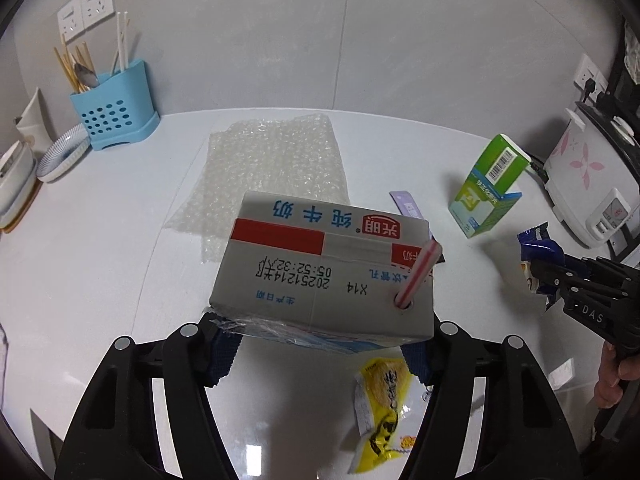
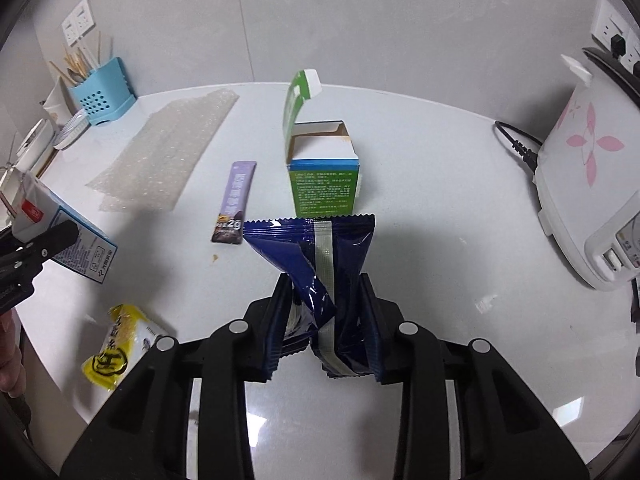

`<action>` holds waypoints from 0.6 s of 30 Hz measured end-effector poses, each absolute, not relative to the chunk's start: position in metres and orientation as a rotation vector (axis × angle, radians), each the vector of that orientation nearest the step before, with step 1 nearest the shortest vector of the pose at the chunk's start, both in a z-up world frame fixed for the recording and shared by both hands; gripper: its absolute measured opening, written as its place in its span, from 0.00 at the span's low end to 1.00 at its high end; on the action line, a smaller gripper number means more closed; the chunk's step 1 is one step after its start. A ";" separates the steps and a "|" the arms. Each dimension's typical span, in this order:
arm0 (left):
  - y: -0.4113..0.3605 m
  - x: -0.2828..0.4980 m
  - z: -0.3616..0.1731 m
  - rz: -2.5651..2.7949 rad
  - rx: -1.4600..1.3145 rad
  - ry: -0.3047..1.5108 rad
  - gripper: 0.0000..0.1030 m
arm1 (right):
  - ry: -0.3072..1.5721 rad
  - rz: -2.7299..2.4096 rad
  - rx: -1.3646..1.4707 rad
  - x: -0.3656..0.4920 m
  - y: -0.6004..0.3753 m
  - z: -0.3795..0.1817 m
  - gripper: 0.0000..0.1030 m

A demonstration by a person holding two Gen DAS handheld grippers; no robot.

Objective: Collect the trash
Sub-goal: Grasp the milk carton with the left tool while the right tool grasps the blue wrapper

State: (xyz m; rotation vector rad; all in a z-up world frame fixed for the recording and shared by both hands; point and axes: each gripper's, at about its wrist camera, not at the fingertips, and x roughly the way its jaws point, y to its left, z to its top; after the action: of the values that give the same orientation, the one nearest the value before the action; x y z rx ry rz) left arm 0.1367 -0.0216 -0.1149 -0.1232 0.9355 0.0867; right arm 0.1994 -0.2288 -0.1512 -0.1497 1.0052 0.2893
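My left gripper (image 1: 320,340) is shut on a grey and blue milk carton (image 1: 320,268) with a red-striped straw (image 1: 418,274), held above the white table (image 1: 100,264). The carton also shows in the right wrist view (image 2: 68,236). My right gripper (image 2: 326,320) is shut on a dark blue snack wrapper (image 2: 316,256), also held above the table; it shows at the right of the left wrist view (image 1: 538,256). On the table lie a yellow snack packet (image 1: 380,412) (image 2: 116,348), a purple sachet (image 2: 234,204), a bubble wrap sheet (image 1: 272,168) (image 2: 168,152) and an open green box (image 2: 320,168) (image 1: 492,188).
A blue cutlery holder (image 1: 114,108) and stacked dishes (image 1: 60,156) stand at the back left by the wall. A white rice cooker (image 2: 588,176) with its black cord (image 2: 516,144) stands at the right. The table's front edge is near me.
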 end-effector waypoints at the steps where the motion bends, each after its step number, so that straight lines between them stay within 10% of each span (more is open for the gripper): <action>1: -0.023 0.132 -0.113 0.092 -0.125 0.933 0.63 | 1.000 0.296 -0.147 0.196 -0.230 -0.149 0.31; 18: -0.066 0.050 -0.079 0.133 -0.159 0.890 0.63 | 0.909 0.379 -0.132 0.130 -0.254 -0.113 0.29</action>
State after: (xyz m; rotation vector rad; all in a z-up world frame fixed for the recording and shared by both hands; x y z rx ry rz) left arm 0.0502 -0.0656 -0.0786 -0.1590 0.8904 0.1334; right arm 0.1300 -0.2545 -0.1129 -0.1316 0.9092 0.3790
